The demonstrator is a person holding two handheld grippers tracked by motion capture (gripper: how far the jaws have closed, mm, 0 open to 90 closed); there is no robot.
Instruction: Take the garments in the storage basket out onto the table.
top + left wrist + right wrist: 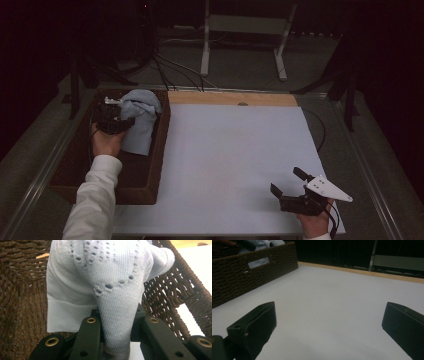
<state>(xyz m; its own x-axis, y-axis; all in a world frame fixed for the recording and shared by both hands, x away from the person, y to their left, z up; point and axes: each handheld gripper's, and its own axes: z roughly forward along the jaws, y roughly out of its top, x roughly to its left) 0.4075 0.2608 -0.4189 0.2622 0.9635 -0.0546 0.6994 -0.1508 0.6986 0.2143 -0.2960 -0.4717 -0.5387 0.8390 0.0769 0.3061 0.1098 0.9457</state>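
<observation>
Pale blue knitted garment (107, 287) hangs bunched inside brown woven basket (159, 150), toward its far end, lower edge draping down to basket floor. Left gripper (114, 122) over basket interior, jaws pinched narrow on fold of garment; fabric runs down between both jaws in left gripper view. Right gripper (329, 332) well apart from basket, low over white table sheet (225, 165) near its near right corner, jaws spread wide, nothing between them.
</observation>
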